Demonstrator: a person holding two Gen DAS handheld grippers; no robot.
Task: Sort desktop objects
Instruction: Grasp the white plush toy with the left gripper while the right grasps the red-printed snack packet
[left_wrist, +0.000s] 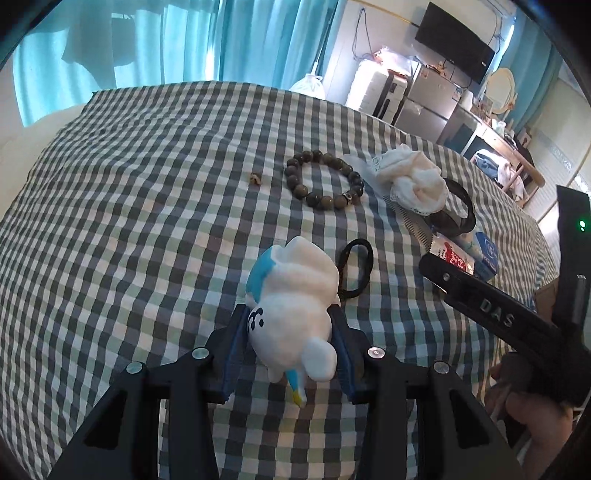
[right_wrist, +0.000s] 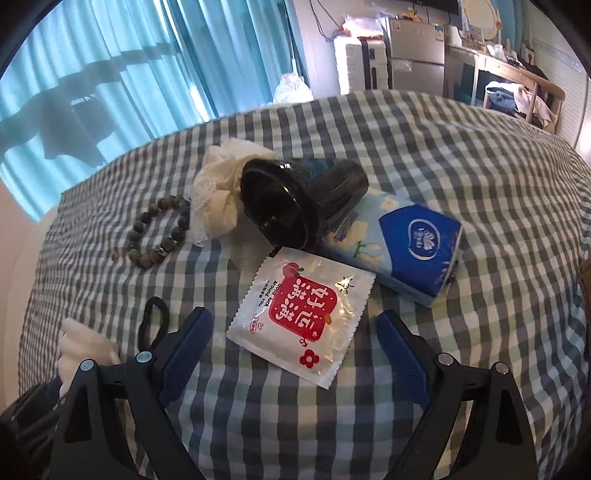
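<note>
Close up, the left tongs (left_wrist: 291, 332) are clenched on a white plush toy (left_wrist: 291, 314) with blue markings, both blue pads pressed against its sides low over a checked cloth (left_wrist: 129, 221) that covers the surface below; whether that surface is a bed or a worktop cannot be told. Just beyond the toy, at about 1 o'clock in the left wrist view, lies a black hair tie (left_wrist: 356, 267), and farther off at 12 o'clock a dark bead bracelet (left_wrist: 324, 180) with a single small bead (left_wrist: 254, 178) apart at its 9 o'clock side. A crumpled white cloth (left_wrist: 412, 181) sits at the bracelet's 3 o'clock. The right tongs (right_wrist: 295, 332) stand released, their blue pads wide apart on either side of a white sachet (right_wrist: 301, 319) with a red label, touching neither edge of it. Beyond the sachet, at 12 o'clock in the right wrist view, a dark cup (right_wrist: 295, 206) lies on its side, resting against a blue tissue pack (right_wrist: 402, 251) at 2 o'clock. Teal curtains (right_wrist: 110, 74) hang behind, and a fridge (right_wrist: 415, 51) stands at the far wall.
</note>
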